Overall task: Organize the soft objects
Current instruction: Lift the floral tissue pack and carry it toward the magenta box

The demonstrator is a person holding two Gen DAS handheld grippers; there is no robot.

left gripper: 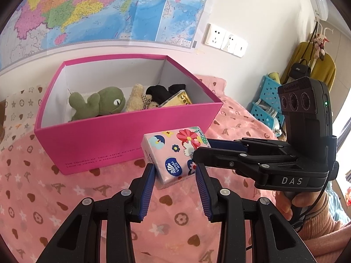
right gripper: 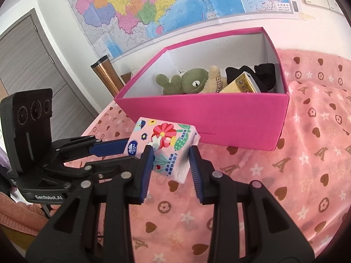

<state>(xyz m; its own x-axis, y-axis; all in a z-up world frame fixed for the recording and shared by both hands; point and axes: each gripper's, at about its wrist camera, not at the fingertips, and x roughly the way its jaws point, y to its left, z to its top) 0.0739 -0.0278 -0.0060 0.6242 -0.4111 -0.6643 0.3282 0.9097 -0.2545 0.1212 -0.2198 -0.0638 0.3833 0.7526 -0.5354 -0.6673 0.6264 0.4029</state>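
A pink flowered tissue pack (left gripper: 175,153) is held above the pink bedspread in front of the open magenta box (left gripper: 122,140). My left gripper (left gripper: 175,171) and my right gripper (right gripper: 169,153) both close on the pack (right gripper: 163,145), from crossing sides. In the left wrist view the right gripper's fingers (left gripper: 219,151) reach the pack from the right. The box (right gripper: 219,114) holds a green plush frog (left gripper: 98,103), a beige plush bear (left gripper: 137,98), black cloth (left gripper: 164,91) and a gold tissue pack (left gripper: 176,100).
The pink patterned bedspread (right gripper: 285,186) covers the surface. A map and wall sockets (left gripper: 226,39) are behind the box. Blue baskets (left gripper: 267,103) stand at the right. A copper cylinder (right gripper: 107,74) stands left of the box.
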